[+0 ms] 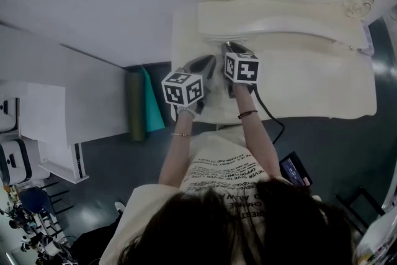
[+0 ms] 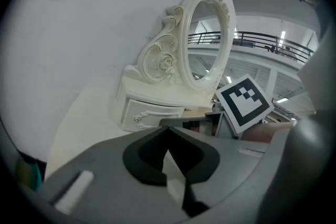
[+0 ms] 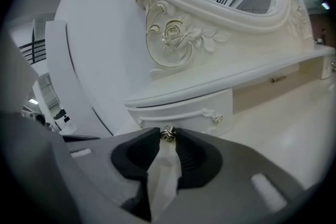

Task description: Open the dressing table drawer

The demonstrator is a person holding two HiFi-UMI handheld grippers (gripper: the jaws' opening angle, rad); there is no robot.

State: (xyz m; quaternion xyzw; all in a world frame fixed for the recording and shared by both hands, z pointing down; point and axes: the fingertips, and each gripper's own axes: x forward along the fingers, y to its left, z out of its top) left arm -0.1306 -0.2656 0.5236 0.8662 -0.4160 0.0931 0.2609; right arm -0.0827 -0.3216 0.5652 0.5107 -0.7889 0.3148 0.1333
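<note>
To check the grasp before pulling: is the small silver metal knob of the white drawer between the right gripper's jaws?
Yes, the right gripper holds the small silver metal knob between its jaw tips.

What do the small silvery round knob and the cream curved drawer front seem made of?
Small silvery round knob: probably polished metal, going by its bright glints.
Cream curved drawer front: painted wood or moulded resin, satin sheen, raised trim; can't tell which.
</note>
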